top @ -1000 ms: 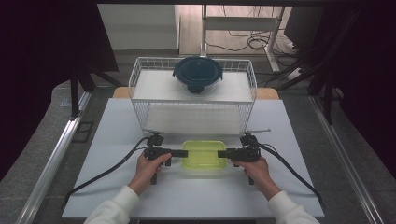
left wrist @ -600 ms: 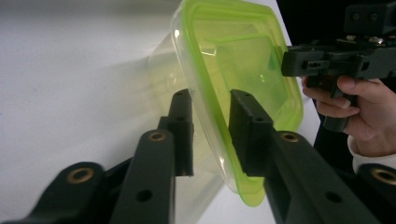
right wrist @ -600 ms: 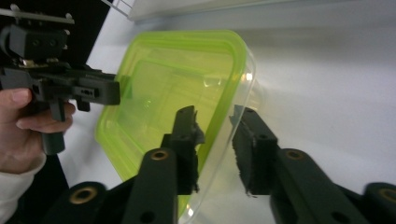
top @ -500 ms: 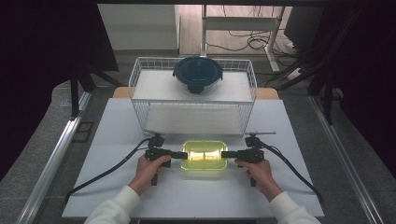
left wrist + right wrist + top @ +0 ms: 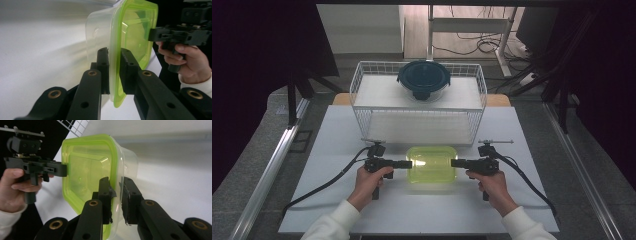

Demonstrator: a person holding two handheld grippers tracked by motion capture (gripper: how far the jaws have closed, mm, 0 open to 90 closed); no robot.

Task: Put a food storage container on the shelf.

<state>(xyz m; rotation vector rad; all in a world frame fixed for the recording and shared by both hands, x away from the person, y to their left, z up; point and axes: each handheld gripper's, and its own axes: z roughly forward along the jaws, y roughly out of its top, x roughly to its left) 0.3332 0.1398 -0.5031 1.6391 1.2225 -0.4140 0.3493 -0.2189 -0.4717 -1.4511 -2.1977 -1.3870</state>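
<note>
A white table (image 5: 337, 150) carries a wire basket (image 5: 362, 80) at its far side. Inside the basket, toward the rear, sits a round container with a dark lid (image 5: 424, 79). Nearer the person, just in front of the basket and apart from it, is a clear box (image 5: 431, 164) with a green lid, held level between the two grippers. The left gripper (image 5: 408, 163) meets the box at its left end, the right gripper (image 5: 455, 163) at its right end. In the left gripper view, the jaws have just been closing and now stand narrow, with the green rim of the box (image 5: 125, 47) between them: one pad on the lid side, the other on the clear wall side, both pressing. In the right gripper view, the jaws have likewise just been closing and clamp the rim of the box (image 5: 85, 175) at the opposite end, pads pressed to either face. Each gripper view also shows the other gripper and its hand across the box. Cables trail from both grippers toward the near table edge.
</note>
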